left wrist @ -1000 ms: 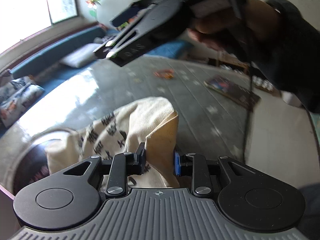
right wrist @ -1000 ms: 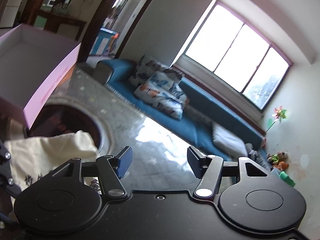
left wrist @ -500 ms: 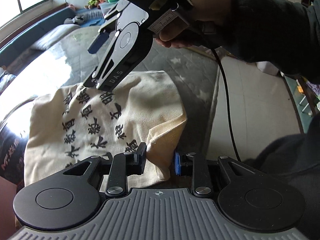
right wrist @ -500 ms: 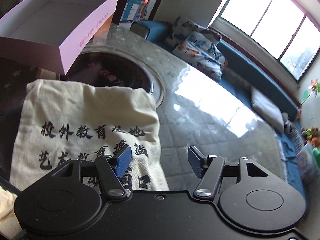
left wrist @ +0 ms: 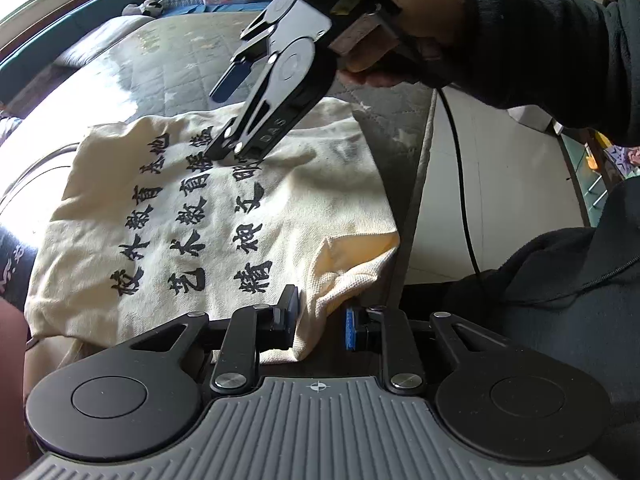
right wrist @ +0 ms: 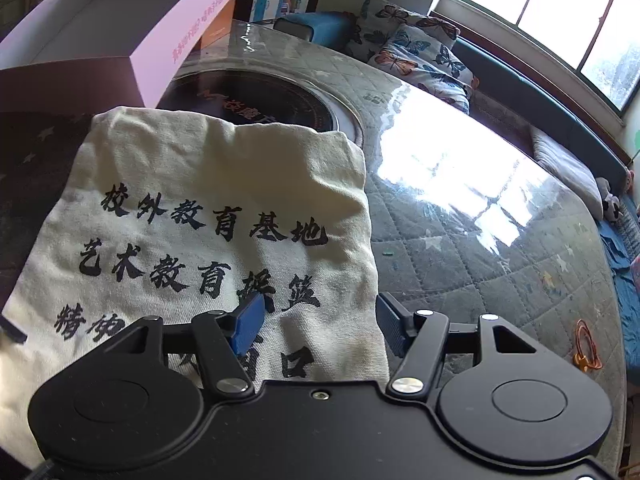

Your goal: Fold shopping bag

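A cream canvas shopping bag (left wrist: 224,216) with black Chinese characters lies spread flat on the quilted table; it also shows in the right wrist view (right wrist: 224,208). My left gripper (left wrist: 322,316) has its jaws partly open around the bag's near corner, which bunches up between them. My right gripper (right wrist: 318,320) is open, its fingers straddling the bag's right edge; in the left wrist view its lower finger (left wrist: 236,148) presses down on the bag's middle.
A pink open cardboard box (right wrist: 100,40) stands at the table's far left. A round dark inset plate (right wrist: 256,100) lies partly under the bag. The table edge (left wrist: 420,168) runs close on the right. A blue sofa with cushions (right wrist: 420,52) is behind.
The bag has come down from hanging to lying flat on the table. The right gripper has lowered onto the bag's middle. The left gripper's jaws have widened slightly around the corner.
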Tool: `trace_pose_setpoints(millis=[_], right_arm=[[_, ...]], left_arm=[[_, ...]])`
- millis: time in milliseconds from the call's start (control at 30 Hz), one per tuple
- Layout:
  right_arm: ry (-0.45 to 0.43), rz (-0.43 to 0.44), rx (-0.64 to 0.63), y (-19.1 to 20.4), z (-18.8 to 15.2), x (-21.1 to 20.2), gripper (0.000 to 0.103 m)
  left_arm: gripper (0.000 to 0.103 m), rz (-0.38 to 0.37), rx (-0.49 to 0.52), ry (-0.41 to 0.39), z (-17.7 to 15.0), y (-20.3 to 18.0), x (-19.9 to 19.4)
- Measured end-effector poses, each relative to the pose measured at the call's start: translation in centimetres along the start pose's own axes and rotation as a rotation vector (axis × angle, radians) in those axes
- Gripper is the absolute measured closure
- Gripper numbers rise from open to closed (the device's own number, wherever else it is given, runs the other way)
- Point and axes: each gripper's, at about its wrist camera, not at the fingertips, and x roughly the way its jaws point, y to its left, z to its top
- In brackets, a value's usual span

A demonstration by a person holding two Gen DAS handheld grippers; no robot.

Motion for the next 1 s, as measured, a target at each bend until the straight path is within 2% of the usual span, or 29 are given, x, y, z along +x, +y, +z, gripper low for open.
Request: trace_pose_setpoints(millis=[100,200,333,433,600,767,933,1000], right_arm=[[-0.008,0.023,-0.013,0.5,-0.1,-0.9,0.038],[0.008,0.048,-0.061,1.6,-0.7,-1.3,0.038],[0.021,0.061,-0.119,2.8,-1.6,-1.8,0.038],[0.015,0.051,-0.155,3.3,-1.8,-2.6,0.038],[-0.021,0.093,-0.175,4.2,-1.4,-3.8,0.038],[0.008,0.143,-0.2,5.2,-2.2,-3.5,0.038],[0.023,0.173,-0.186,5.5,-3.0,-4.5,0.038],[0.027,0.184,-0.173,5.6,-3.6,-4.8,0.038]], left_arm=[[0.08,0.025,0.014,0.022,-0.1,0.4,-0.2],[0.079,0.032,0.024,0.03,0.5,0.4,-0.2],[0.075,0.031,0.04,0.056,-0.2,0.7,-0.6],[0.072,0.026,0.033,0.054,-0.6,1.1,-1.7],[0.072,0.023,-0.001,0.046,-1.1,1.9,-2.7],[0.07,0.039,-0.006,0.041,-1.6,1.5,-4.5],[0.07,0.082,-0.037,0.003,-1.6,1.9,-6.5],[0.07,0.106,-0.084,-0.06,-0.7,2.5,-6.9]])
